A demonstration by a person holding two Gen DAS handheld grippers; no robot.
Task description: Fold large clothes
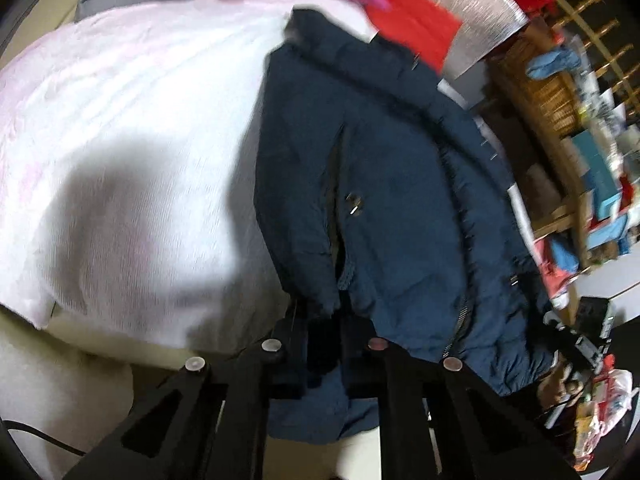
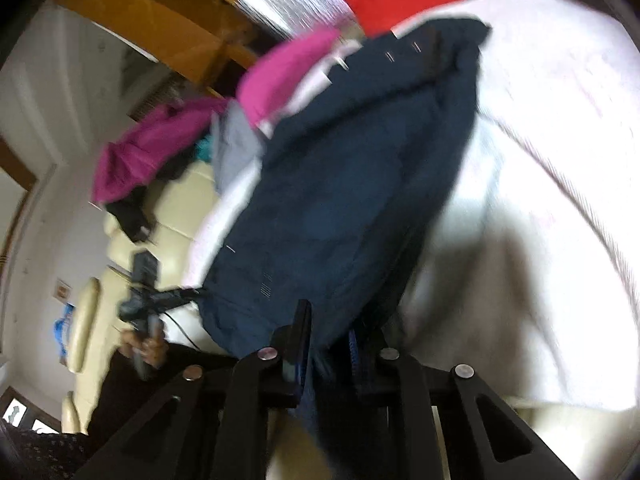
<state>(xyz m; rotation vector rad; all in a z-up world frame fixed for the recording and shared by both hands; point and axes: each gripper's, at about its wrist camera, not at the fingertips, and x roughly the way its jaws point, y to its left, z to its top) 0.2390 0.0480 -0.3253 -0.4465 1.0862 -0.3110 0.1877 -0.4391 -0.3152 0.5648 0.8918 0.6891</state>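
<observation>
A pale pink sheet (image 1: 132, 128) covers the wide surface, with a bright red cloth (image 1: 416, 24) at its far edge. On it lies a padded navy-blue jacket (image 1: 384, 184), hem toward the cameras. The left gripper (image 1: 324, 320) and right gripper (image 2: 340, 332) are each clenched on that near hem.

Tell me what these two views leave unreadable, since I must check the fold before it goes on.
- Left wrist view: the navy jacket's hem runs behind the left tongs, shut on it; which part is pinched is hidden.
- Right wrist view: motion blur smears the jacket; the right tongs cover the pinched fabric.
- Both views: the white sheet is cut off by the fisheye edge.
- The red cloth is too blurred to identify.
</observation>
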